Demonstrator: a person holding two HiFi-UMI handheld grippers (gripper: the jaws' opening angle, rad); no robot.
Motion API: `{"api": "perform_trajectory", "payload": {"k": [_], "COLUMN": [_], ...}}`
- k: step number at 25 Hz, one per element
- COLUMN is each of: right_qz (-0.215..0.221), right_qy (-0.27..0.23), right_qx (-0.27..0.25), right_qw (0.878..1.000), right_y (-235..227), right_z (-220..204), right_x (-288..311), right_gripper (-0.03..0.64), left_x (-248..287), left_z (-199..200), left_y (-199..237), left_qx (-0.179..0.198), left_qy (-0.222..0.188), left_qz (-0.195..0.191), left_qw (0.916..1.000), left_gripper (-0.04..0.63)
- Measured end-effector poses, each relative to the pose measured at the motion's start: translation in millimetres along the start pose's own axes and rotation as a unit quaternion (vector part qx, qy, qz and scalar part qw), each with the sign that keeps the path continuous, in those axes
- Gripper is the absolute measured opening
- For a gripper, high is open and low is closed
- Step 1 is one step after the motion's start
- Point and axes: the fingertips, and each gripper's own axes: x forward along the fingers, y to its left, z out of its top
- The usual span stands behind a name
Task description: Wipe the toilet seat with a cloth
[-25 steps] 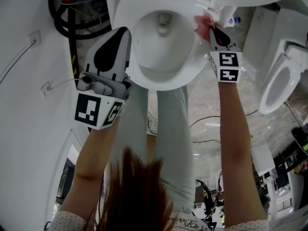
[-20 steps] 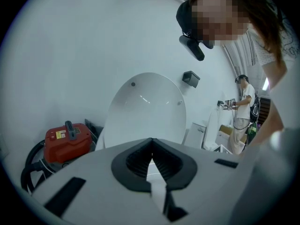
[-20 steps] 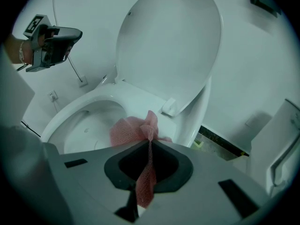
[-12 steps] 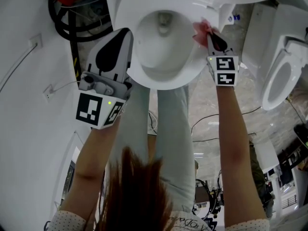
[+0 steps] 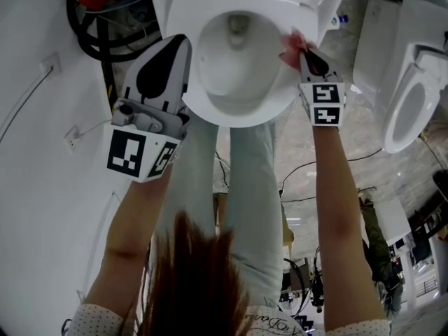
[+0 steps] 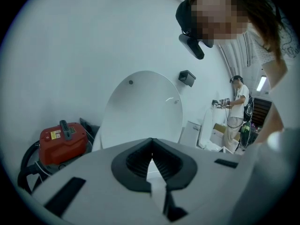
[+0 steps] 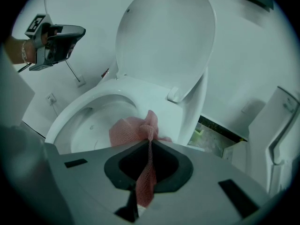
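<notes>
**Cloth pressed to the seat's right side, wipe in hand**

Toilet (image 5: pixel 241 114) fills the top of the head view, directly in front of the person, with its lid (image 7: pixel 168 36) raised against the wall. The toilet seat (image 5: pixel 276 96) lies down around the bowl as a white ring.

The left gripper (image 5: pixel 180 44) hangs off the seat's left edge, apart from the work. Its own view shows the jaw tips met with nothing between them, so it plays no part at this moment.

The right gripper (image 5: pixel 306 51) is clamped on the cloth (image 5: pixel 292 46), a pink mesh rag. A strip of it runs down through the closed jaws, and the rest bunches just ahead of the tips.

That bunch rests on the right side of the seat, toward the hinge end, with its inner edge reaching the bowl opening. From the right gripper's own view, the cloth (image 7: pixel 129 130) sits directly in front of the gripper (image 7: pixel 149 142), touching the ring.

The step appears to be the wiping stroke itself, on the right arc. Judging by how little of the ring the rag covers, the next move calls for dragging the bunch along the ring with steady downward pressure. The rag must stay flat on the seat and not slip into the bowl.
</notes>
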Motion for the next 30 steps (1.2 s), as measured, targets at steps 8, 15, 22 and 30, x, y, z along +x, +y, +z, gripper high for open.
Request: {"api": "perform_trajectory", "payload": {"k": [8,15,22,30], "right_qz": [0.010,0.025,0.038,0.061], "right_qy": [0.019,0.038,0.053,0.070], "right_qx": [0.008,0.009,-0.001,-0.018], "right_qw": [1.000,0.999,0.998,0.996], "right_y": [14,31,48,74], "right_z": [-20,-37,-51,-69], "right_x": [-9,-18,-26,-37], "right_gripper": [0.031,0.031,0.031,0.031], "left_x": [2,-1,-5,-11], "left_z": [6,8,9,13], "left_y": [-2,-5,-10,-14], "left_qx": [0.007,-0.001,-0.005,-0.008], "left_qy": [-0.001,-0.006,-0.008,-0.015], "left_qz": [-0.007,0.001,0.002,0.005], "left_qw": [1.0000,1.0000,1.0000,0.9998], "left_gripper": [0.002,0.002,0.002,0.002]}}
